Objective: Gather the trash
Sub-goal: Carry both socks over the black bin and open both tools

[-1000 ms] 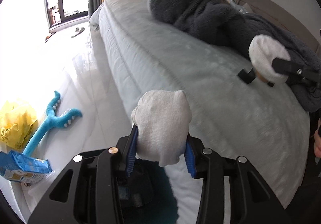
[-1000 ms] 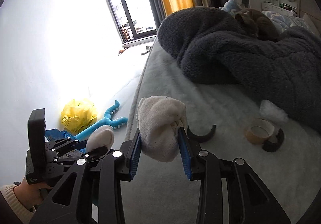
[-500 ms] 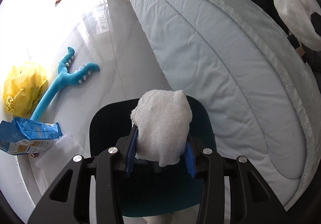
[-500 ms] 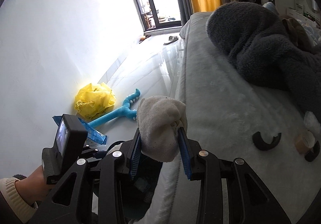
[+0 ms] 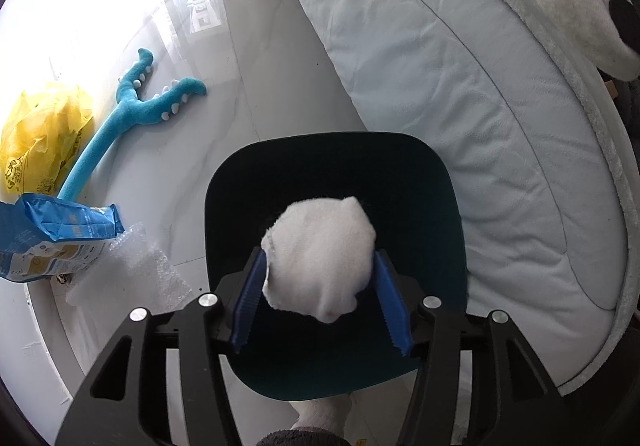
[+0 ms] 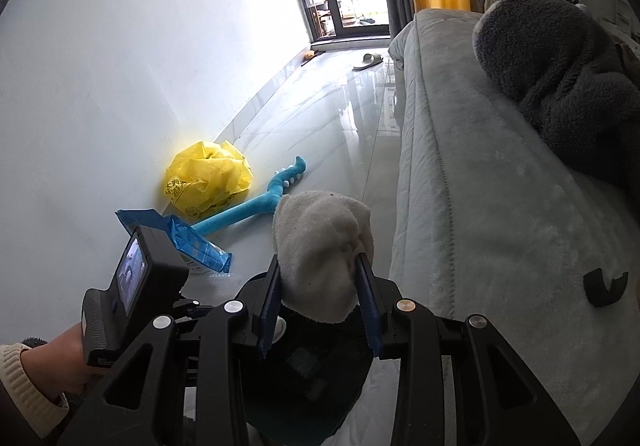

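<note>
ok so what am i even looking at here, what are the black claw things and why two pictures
No robot here: a person holds a two-finger gripper in each hand, and each gripper carries a fisheye camera that looks along its fingers. One picture is from the left gripper, the other from the right gripper.

Each gripper is shut on a white cloth wad: the left wad hangs over a dark bin on the floor beside the bed, and the right wad is close by.

On the floor by the wall lie a yellow plastic bag, a blue plush toy, a blue packet and some bubble wrap.
</note>
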A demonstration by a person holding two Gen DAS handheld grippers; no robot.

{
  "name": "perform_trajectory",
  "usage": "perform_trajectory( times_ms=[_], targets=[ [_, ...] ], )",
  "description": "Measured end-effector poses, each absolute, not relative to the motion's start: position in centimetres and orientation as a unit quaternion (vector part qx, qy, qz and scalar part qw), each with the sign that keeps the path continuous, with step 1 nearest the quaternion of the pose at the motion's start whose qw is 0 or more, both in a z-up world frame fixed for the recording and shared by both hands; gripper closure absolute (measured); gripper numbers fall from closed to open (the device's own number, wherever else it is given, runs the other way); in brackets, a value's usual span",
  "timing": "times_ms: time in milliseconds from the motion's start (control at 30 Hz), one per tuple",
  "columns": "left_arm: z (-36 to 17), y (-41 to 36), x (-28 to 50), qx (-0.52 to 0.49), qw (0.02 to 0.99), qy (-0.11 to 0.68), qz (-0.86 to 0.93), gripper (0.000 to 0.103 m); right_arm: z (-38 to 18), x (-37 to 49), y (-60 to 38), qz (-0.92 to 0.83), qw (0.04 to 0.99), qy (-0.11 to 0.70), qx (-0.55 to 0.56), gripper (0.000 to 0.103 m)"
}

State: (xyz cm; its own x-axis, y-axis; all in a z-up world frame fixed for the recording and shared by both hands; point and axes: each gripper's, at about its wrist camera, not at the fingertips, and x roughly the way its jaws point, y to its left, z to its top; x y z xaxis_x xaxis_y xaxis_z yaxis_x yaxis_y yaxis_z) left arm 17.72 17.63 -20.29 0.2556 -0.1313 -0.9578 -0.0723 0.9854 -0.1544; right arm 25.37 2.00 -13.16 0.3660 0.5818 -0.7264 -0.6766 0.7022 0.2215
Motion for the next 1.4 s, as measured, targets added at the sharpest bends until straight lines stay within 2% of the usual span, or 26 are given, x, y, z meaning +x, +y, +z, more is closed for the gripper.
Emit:
perform_trajectory(
  times_ms=[200, 433, 1033, 1400],
  targets=[
    [-18.8, 19.6, 16.9, -0.099, 0.802, 0.590, -0.006, 0.032, -14.4, 25.3, 3.8, 0.385, 0.816, 0.425, -0.072, 0.067],
    [-16.7, 21.6, 16.0, -0.109, 0.831, 0.546, 0.000, 0.029, -16.8, 24.9, 6.2, 0.384, 0.801, 0.449, -0.095, 0.067],
    [-10.4, 25.1, 13.8, -0.160, 0.895, 0.416, 0.006, 0.026, -23.1, 23.4, 11.3, 0.383, 0.759, 0.505, -0.148, 0.067],
    [-8.3, 26.1, 12.9, -0.165, 0.914, 0.371, 0.008, 0.026, -26.6, 22.3, 13.0, 0.380, 0.724, 0.544, -0.187, 0.065]
  ],
)
